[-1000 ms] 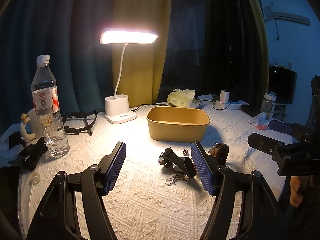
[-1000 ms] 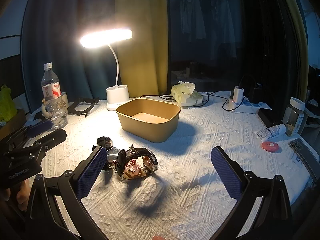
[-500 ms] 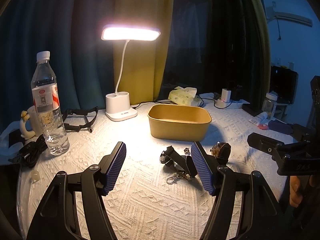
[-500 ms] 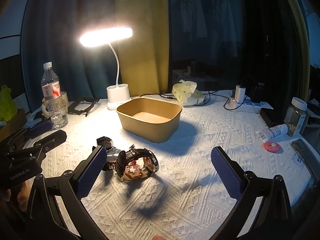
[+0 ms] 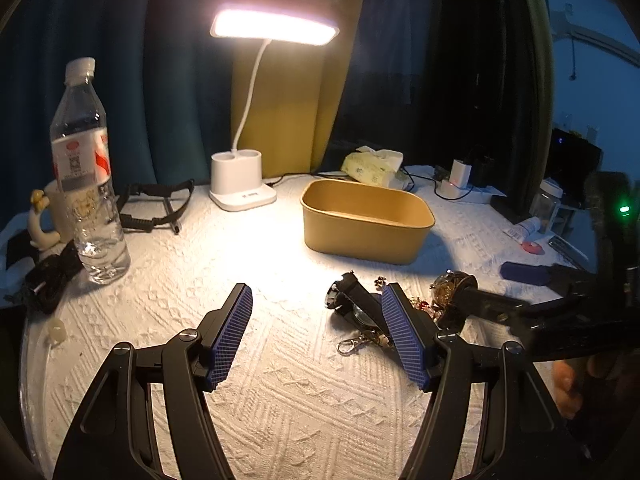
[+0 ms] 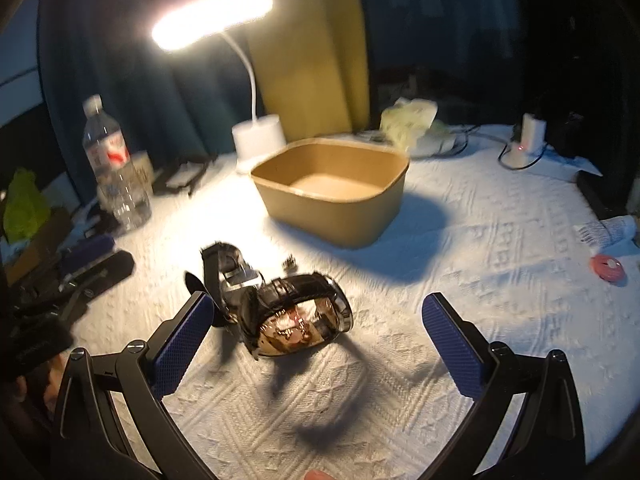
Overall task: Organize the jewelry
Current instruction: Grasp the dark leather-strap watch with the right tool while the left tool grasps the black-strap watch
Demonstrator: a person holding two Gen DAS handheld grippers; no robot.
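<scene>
A tan box [image 5: 366, 220] [image 6: 332, 192] stands open and empty under the lamp. In front of it lie a black-strapped watch with a shiny face [image 6: 300, 316] [image 5: 452, 286], a second dark watch [image 6: 228, 268] [image 5: 354, 304], a small clasp charm [image 5: 360, 342] and small earrings [image 6: 290, 263]. My right gripper [image 6: 316, 348] is open, low over the shiny watch, which sits between its blue pads [image 6: 182, 344]. My left gripper [image 5: 320, 336] is open and empty just left of the pile; its right pad hides part of the dark watch.
A desk lamp [image 5: 242, 180], water bottle [image 5: 86, 176], mug [image 5: 54, 216] and black frame [image 5: 156, 204] stand at the back left. A tissue pack [image 5: 374, 166], charger [image 5: 456, 178] and small items [image 6: 608, 268] lie at the right. White textured cloth [image 5: 280, 380] covers the table.
My right gripper has moved forward and down onto the shiny watch, with motion blur. My left gripper has edged forward slightly. Both stay open.
</scene>
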